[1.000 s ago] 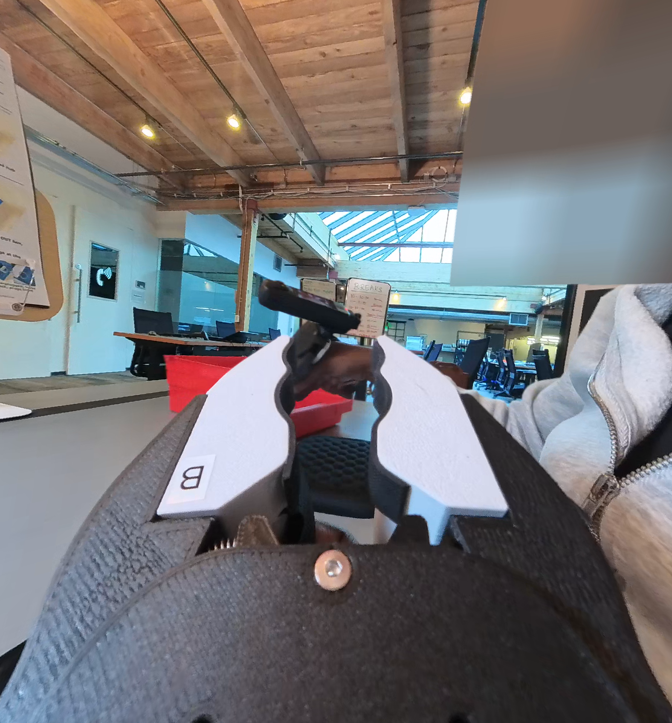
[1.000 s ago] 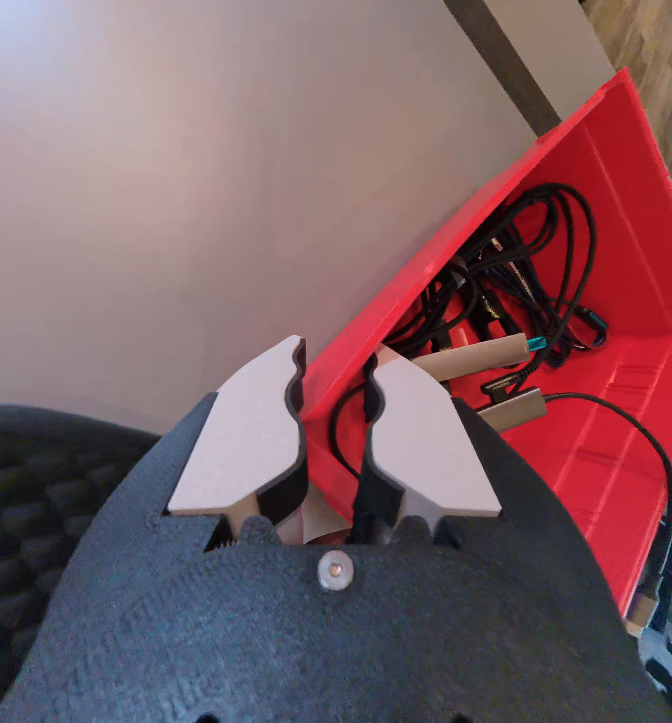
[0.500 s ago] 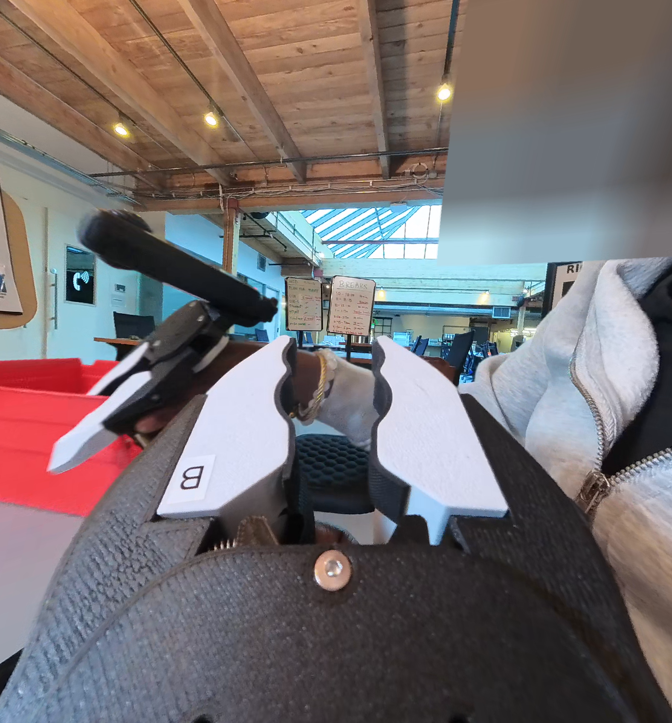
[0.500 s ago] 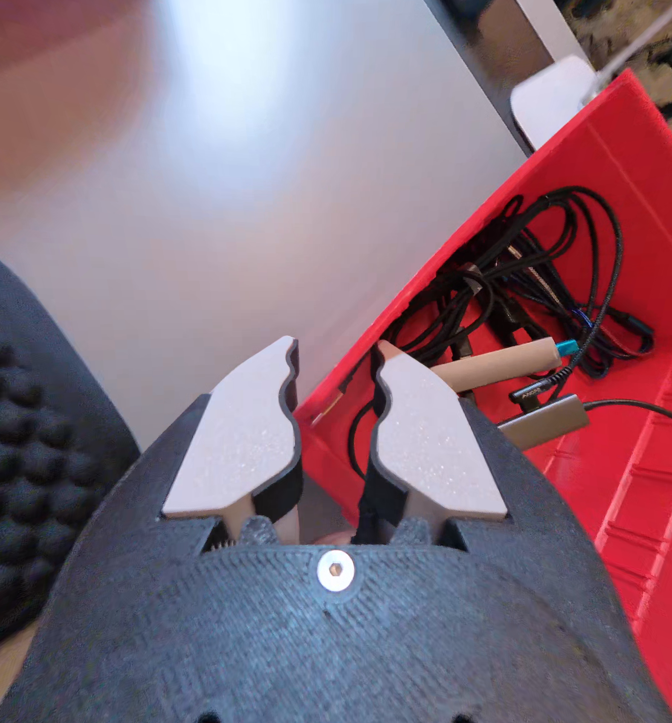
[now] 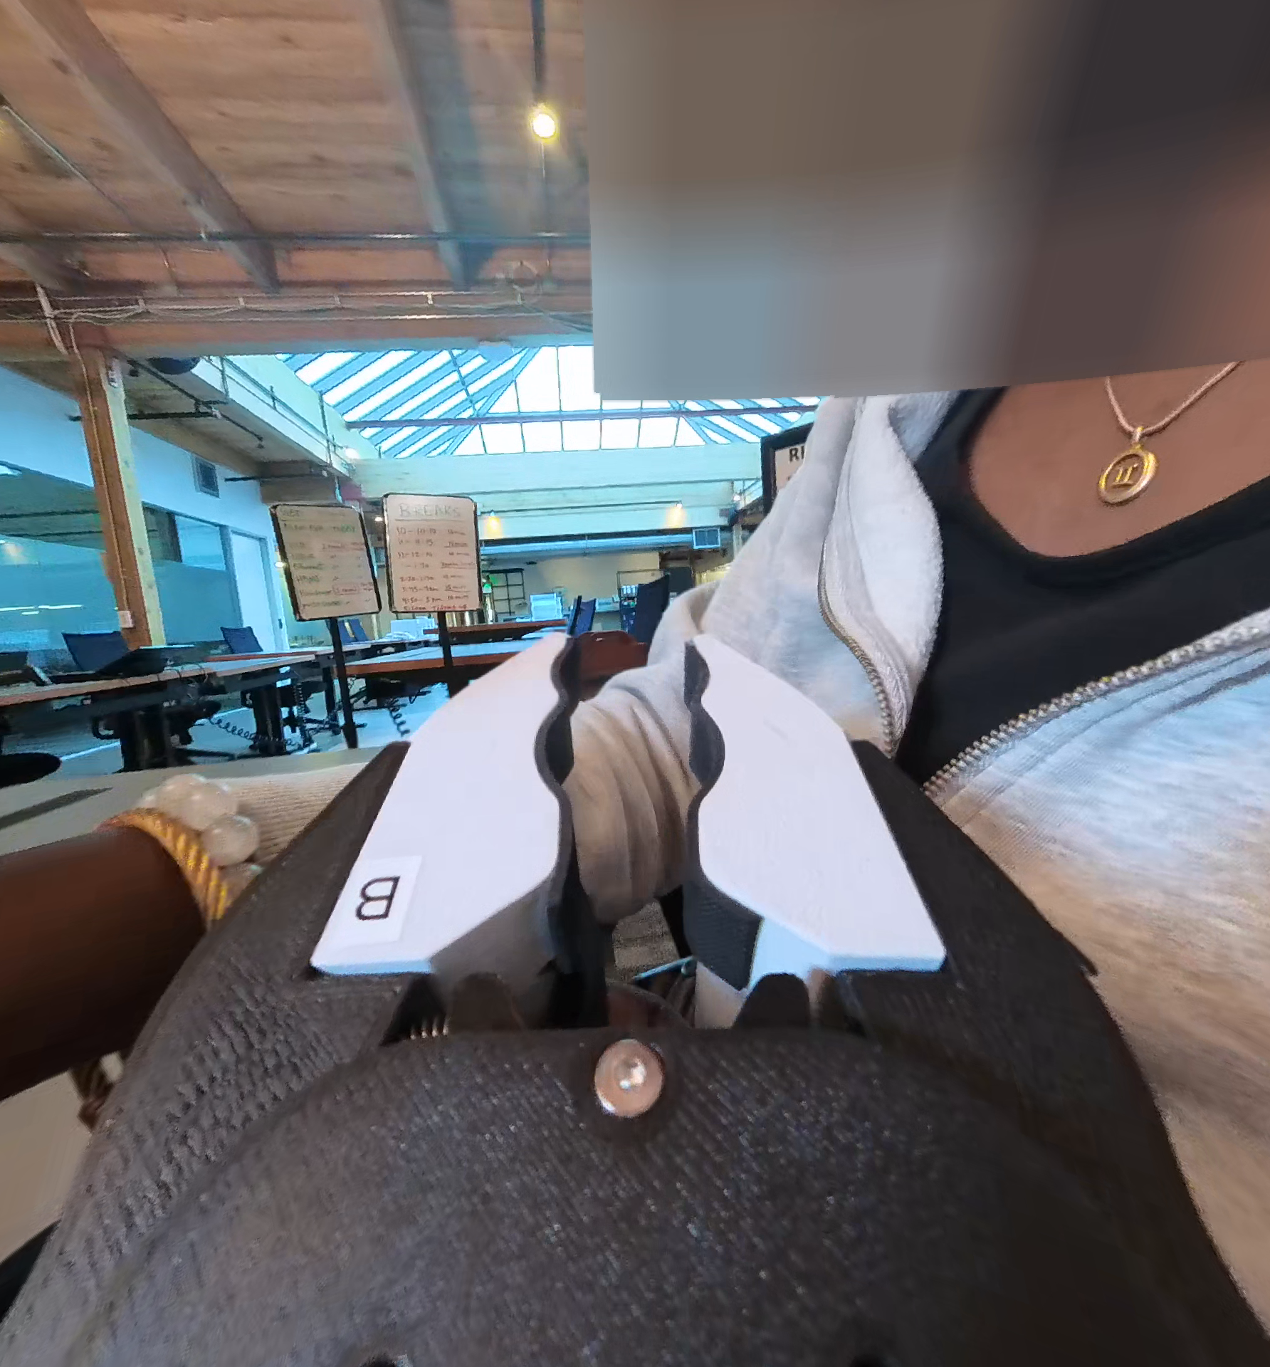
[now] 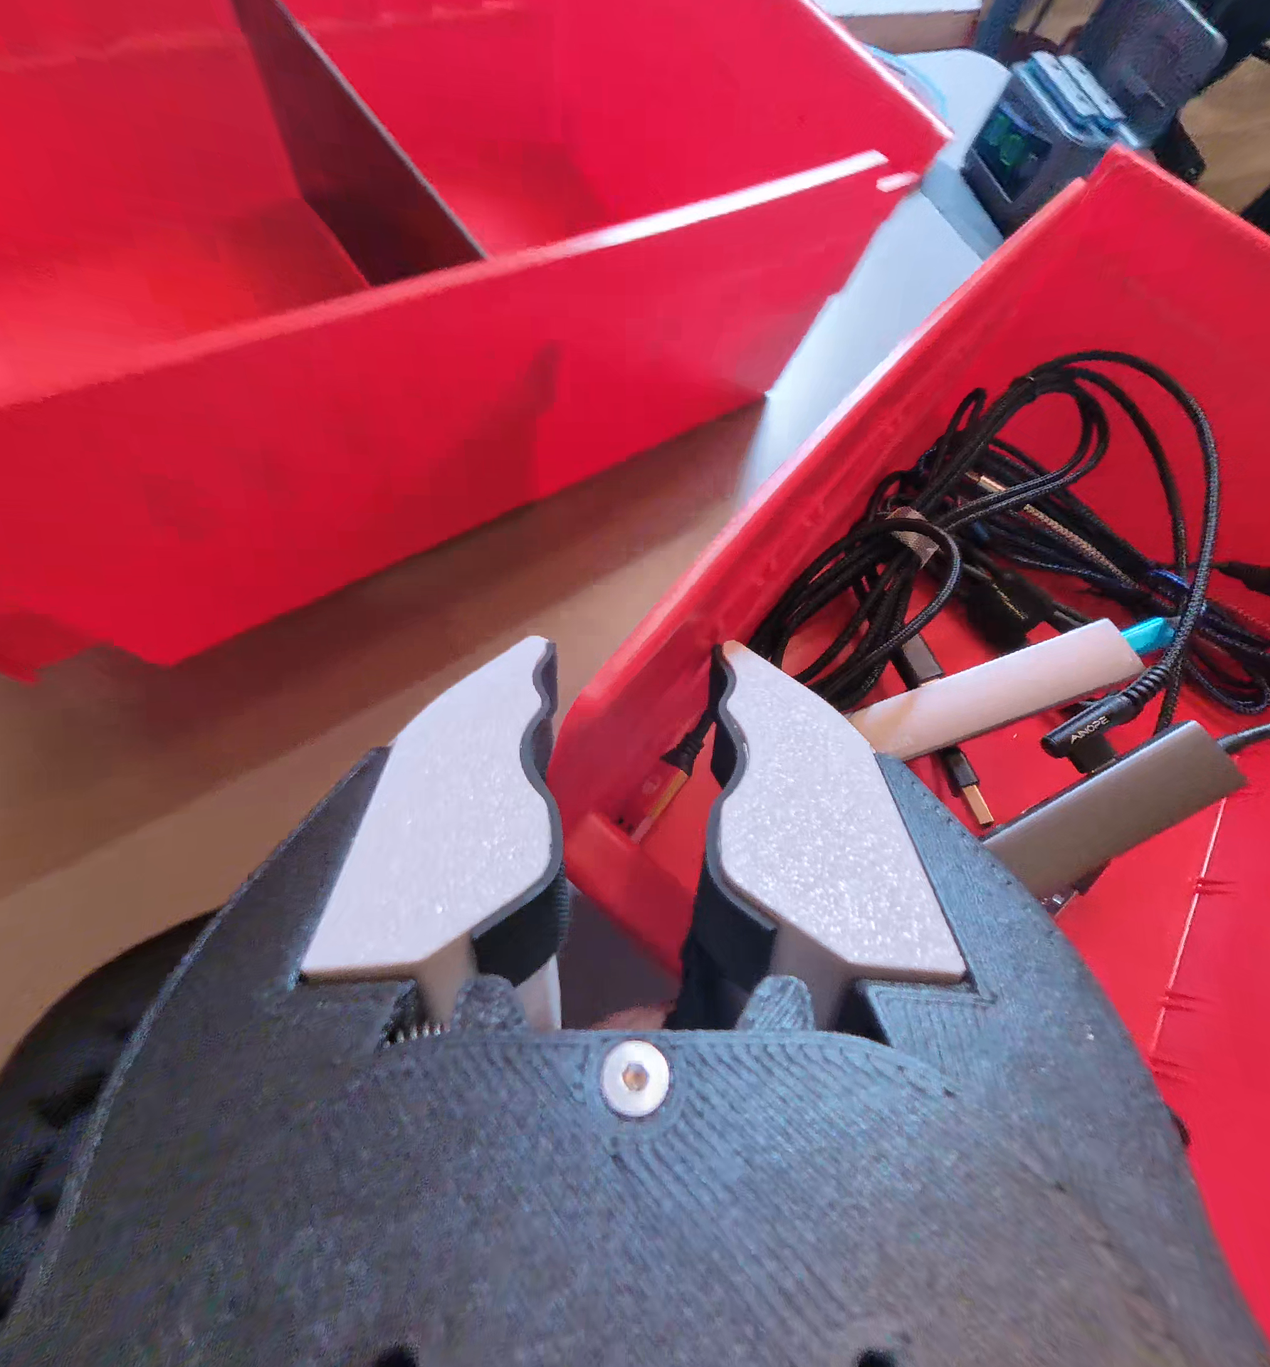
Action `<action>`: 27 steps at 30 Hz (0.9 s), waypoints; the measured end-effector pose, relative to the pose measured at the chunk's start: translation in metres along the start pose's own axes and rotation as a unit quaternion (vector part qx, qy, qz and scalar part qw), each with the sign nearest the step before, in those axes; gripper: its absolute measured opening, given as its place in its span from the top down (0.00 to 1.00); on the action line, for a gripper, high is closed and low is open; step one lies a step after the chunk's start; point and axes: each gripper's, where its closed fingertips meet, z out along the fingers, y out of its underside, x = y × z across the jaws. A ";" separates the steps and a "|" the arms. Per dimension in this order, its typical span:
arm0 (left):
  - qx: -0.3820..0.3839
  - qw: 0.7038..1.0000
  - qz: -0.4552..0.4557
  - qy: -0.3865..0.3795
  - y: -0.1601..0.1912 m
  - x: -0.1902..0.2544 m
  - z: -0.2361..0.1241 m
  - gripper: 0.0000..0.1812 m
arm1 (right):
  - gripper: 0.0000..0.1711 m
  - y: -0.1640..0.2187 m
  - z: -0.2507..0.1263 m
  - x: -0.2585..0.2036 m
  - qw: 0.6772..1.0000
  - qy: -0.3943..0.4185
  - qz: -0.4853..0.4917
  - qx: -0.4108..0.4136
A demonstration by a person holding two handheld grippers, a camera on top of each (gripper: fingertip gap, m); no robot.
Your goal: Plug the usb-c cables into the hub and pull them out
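Observation:
In the right wrist view, a red bin [image 6: 913,370] holds a tangle of black cables [image 6: 1024,518], a grey hub [image 6: 1120,806] with a black angled plug [image 6: 1083,732] at it, and a white hub [image 6: 987,692] with a blue plug at its end. My right gripper [image 6: 636,655] is open and empty, and the bin's near wall and corner show between its fingers. A loose cable end [image 6: 673,769] lies just inside that corner. My left gripper [image 5: 626,651] is open and empty, pointing at a person's grey hoodie [image 5: 1061,851]. No cable or hub shows in the left wrist view.
A second red bin [image 6: 321,414] with a dark divider stands at the upper left on the tan table [image 6: 173,740]. Dark equipment [image 6: 1046,133] sits beyond the bins. In the left wrist view, a person's arm with bracelets [image 5: 196,836] crosses at the left. My right fingertips sit around 30 centimetres from my left ones.
The left view has swung right onto the person's torso, and the other gripper has left it. The right view has shifted so the second red bin now fills the upper left.

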 end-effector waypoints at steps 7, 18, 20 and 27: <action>-0.005 1.000 0.004 -0.027 0.000 -0.008 -0.002 0.82 | 0.76 -0.021 0.021 -0.030 0.999 -0.038 -0.012 0.007; 0.000 1.000 0.001 -0.010 -0.005 -0.001 -0.001 0.81 | 0.73 -0.041 0.043 -0.052 0.990 -0.130 0.042 0.041; 0.008 1.000 0.002 -0.010 -0.010 0.000 -0.002 0.81 | 0.72 -0.042 0.042 -0.051 0.986 -0.147 0.063 0.045; 0.097 0.985 0.099 -0.099 -0.097 0.002 -0.033 0.76 | 0.58 -0.078 -0.016 -0.032 0.936 -0.072 0.211 0.273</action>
